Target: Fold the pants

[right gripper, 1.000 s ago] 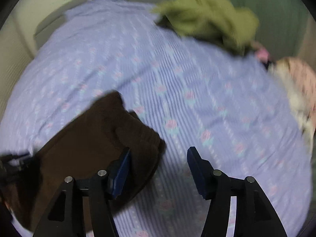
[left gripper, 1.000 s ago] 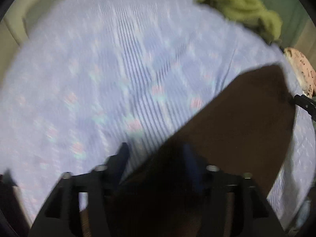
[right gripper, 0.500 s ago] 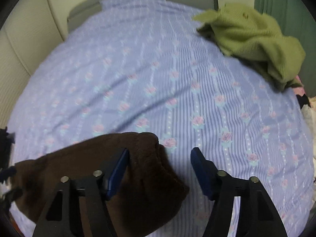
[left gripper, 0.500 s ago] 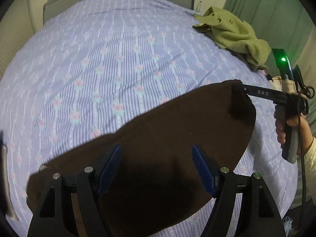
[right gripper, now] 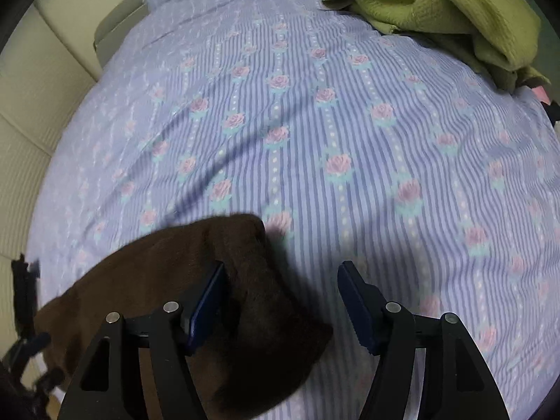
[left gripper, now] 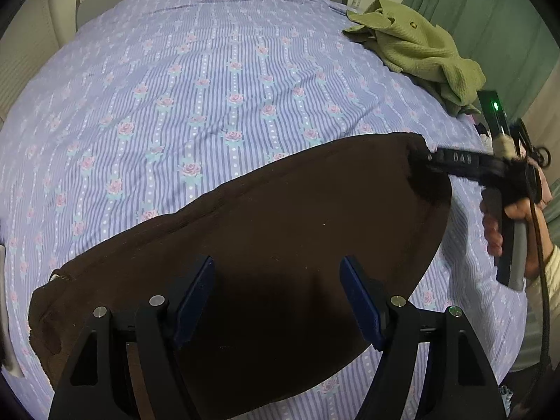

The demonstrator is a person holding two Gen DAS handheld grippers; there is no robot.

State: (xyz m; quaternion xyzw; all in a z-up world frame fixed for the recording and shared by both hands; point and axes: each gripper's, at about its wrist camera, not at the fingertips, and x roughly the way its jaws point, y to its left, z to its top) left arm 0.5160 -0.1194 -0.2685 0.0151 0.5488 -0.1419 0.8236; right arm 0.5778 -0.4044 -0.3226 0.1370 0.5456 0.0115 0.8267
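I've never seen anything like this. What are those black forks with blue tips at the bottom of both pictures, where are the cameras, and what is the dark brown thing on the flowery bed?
There is no robot here. A person holds one hand-held gripper in each hand, and each carries a wide-angle camera looking forward along its two blue-padded fingers.

One picture comes from the left hand-held gripper. It hangs above the brown pants, which lie spread on the purple striped, rose-patterned bedcover. Its pads stand apart and hold nothing. At that picture's right edge you see the right hand-held gripper from the side, in the person's hand, its tip at the pants' corner.

The other picture is that gripper's own view: its jaws are opening, with the corner of the pants between the pads but not pinched.

A crumpled green garment lies further back.
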